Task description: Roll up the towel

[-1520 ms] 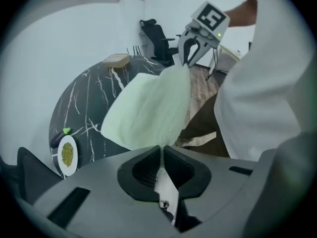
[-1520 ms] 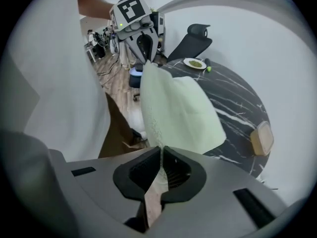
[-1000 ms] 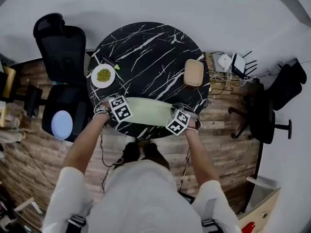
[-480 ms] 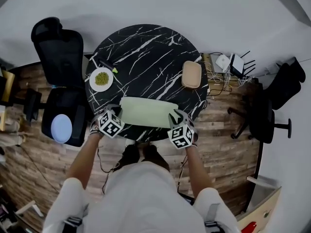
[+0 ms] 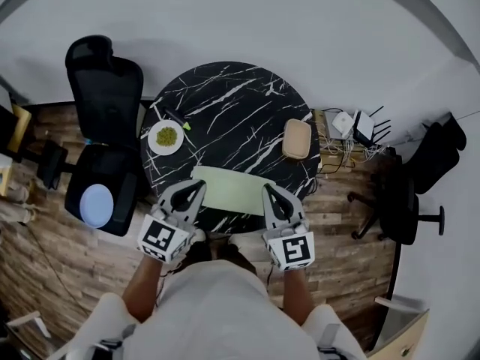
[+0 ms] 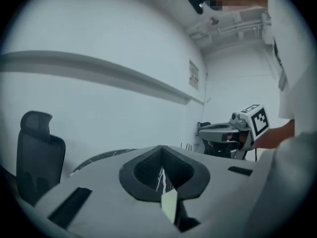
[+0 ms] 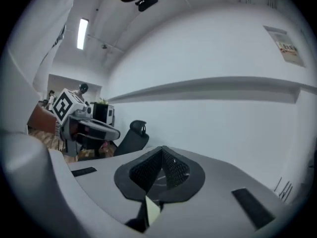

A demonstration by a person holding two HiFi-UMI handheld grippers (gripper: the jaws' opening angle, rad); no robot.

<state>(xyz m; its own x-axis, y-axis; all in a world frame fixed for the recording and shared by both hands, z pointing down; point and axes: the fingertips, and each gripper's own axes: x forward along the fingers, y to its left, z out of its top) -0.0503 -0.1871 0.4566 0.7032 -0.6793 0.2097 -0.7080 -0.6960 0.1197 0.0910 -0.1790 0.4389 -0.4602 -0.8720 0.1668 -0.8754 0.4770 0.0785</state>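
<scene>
My left hand-held gripper (image 6: pixel 161 157) has its jaws together, tip against tip, and my right hand-held gripper (image 7: pixel 161 155) is the same. Both have just been closing, and nothing is pinched between them. Under the closed tips of each one I see a small pale green sliver. I take it for the towel (image 5: pixel 232 190) lying below, not for cloth in the grip.

In the head view both hand-held grippers hang above the near edge of the desk (image 5: pixel 225 103), one over each end of the towel. They seem apart from it, as far as I can judge. The towel lies close to that near edge, as a short band across my front. I cannot tell whether it is a flat fold or a loose roll; no clear round roll shows. So I judge that most of the rolling is left: grip one edge and turn the cloth over itself.

Further out stand a white plate (image 5: pixel 166 136) with something green and a tan flat object (image 5: pixel 297 138), both well apart from the towel.
</scene>
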